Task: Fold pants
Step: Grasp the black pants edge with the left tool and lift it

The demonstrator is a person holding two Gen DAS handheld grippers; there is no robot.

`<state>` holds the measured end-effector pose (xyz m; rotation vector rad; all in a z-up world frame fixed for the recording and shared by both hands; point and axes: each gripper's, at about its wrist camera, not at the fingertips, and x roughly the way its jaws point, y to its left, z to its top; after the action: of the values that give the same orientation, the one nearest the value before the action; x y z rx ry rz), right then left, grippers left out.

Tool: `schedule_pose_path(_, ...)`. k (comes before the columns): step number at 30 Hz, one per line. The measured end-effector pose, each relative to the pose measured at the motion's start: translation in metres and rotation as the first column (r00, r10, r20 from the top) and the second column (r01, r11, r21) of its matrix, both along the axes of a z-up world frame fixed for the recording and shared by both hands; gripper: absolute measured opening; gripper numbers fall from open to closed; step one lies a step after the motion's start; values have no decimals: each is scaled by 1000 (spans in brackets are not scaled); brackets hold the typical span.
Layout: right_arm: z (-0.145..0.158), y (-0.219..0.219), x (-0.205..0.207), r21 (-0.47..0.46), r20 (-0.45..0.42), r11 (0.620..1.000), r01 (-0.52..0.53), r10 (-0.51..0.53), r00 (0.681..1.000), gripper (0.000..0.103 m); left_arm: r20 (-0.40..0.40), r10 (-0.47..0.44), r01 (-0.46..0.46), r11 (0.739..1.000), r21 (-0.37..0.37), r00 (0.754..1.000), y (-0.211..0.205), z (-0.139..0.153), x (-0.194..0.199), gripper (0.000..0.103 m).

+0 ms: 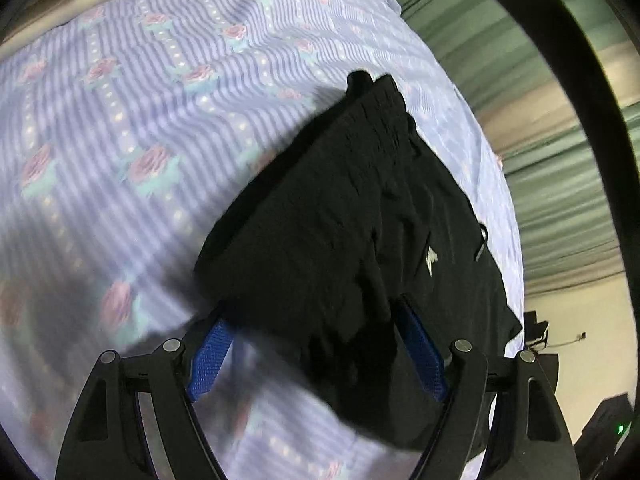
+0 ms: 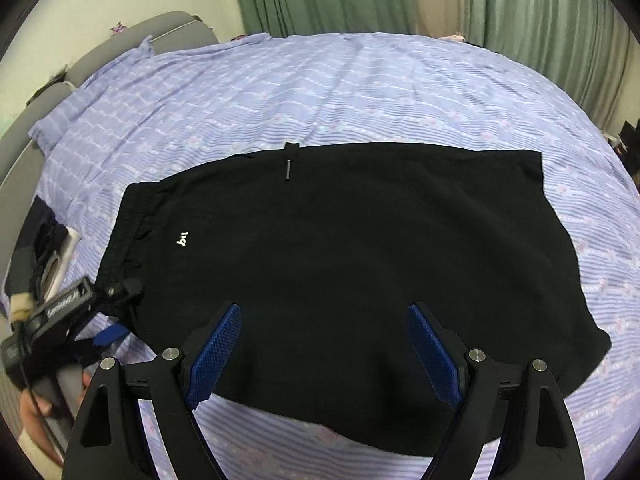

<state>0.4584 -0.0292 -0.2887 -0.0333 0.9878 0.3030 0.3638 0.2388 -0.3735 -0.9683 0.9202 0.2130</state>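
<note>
1. Right wrist view: my right tongs [image 2: 324,344] stand wide, both blue pads [image 2: 216,354] bare, poised over the near hem of the black shorts [image 2: 340,248], which lie flat on the lilac striped bedsheet [image 2: 320,92].
2. The shorts' long axis runs from 9 to 3 o'clock here: elastic waistband [image 2: 120,232] at 9, leg openings out toward 3 to 4, small white logo [image 2: 183,239] close to the waistband.
3. At 8 o'clock my left tongs [image 2: 116,314] sit at the waistband's near corner. In the left wrist view the left tongs [image 1: 316,344] also look wide, with black cloth draped loosely between the pads; I cannot tell whether it is pinched, and that picture is blurred by motion.
4. I judge the step in hand to be seizing the near edge to fold the shorts.
5. To do it well, I should bite both layers at the hem, lift both tongs level, and carry the edge to the matching far edge, keeping the zipper pull [image 2: 289,169] from bunching.
</note>
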Motion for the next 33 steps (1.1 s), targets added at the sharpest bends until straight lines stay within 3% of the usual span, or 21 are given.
schedule_pose_path(8, -9, 10, 9, 11, -14, 1000, -11, 12, 1000, 85, 42, 95, -93, 995, -40, 995, 5, -9, 20, 81)
schedule_pose_path(10, -10, 11, 10, 12, -21, 1000, -15, 15, 1000, 85, 37, 95, -94, 995, -33, 995, 1, -7, 25, 63)
schedule_pose_path(11, -9, 11, 11, 14, -21, 1000, -18, 19, 1000, 85, 34, 83, -83, 996, -24, 996, 0, -4, 29, 42)
schedule_pose_path(15, -6, 9, 9, 7, -3, 1000, -24, 24, 1000, 84, 47, 36, -38, 999, 28, 998, 0, 12, 26, 34)
schedule_pose_path(18, -1, 7, 8, 9, 7, 1000, -25, 25, 1000, 80, 42, -36, 27, 982, 187, 998, -16, 44, 31, 31)
schedule_pose_path(21, 8, -1, 7, 10, 26, 1000, -17, 16, 1000, 80, 24, -144, 123, 911, 393, 989, -45, 83, 43, 30)
schedule_pose_path(24, 21, -16, 7, 18, 52, 1000, 10, -11, 999, 80, 23, -251, 195, 802, 564, 968, -84, 123, 52, 29)
schedule_pose_path(26, 31, -32, 6, 30, 70, 999, 42, -44, 997, 80, 32, -300, 214, 747, 629, 953, -106, 143, 58, 28)
schedule_pose_path(28, 40, -48, 4, 36, 88, 997, 72, -75, 993, 80, 23, -356, 237, 668, 705, 934, -135, 163, 66, 28)
schedule_pose_path(30, 47, -65, 1, 33, 107, 994, 102, -105, 989, 80, 17, -403, 254, 608, 752, 915, -163, 175, 73, 28)
schedule_pose_path(33, 55, -90, -3, 27, 126, 988, 155, -157, 980, 80, 20, -479, 286, 556, 780, 878, -205, 186, 87, 27)
